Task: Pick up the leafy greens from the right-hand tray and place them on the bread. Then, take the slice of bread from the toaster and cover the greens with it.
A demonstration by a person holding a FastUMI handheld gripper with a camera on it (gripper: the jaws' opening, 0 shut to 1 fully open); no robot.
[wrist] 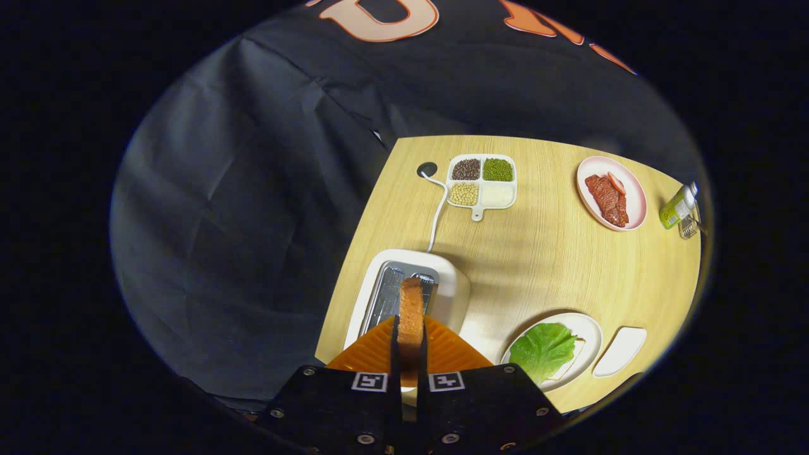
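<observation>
gripper (411,344) w/ bread (411,309), wood table (537,259)

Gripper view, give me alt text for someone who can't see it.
The gripper is shut on a slice of bread, held edge-up above a white toaster on a wooden table. Beside it, leafy greens lie on bread on a white plate.

Four-compartment bean tray (481,183), meat plate (611,193), bottle (678,205)
</observation>
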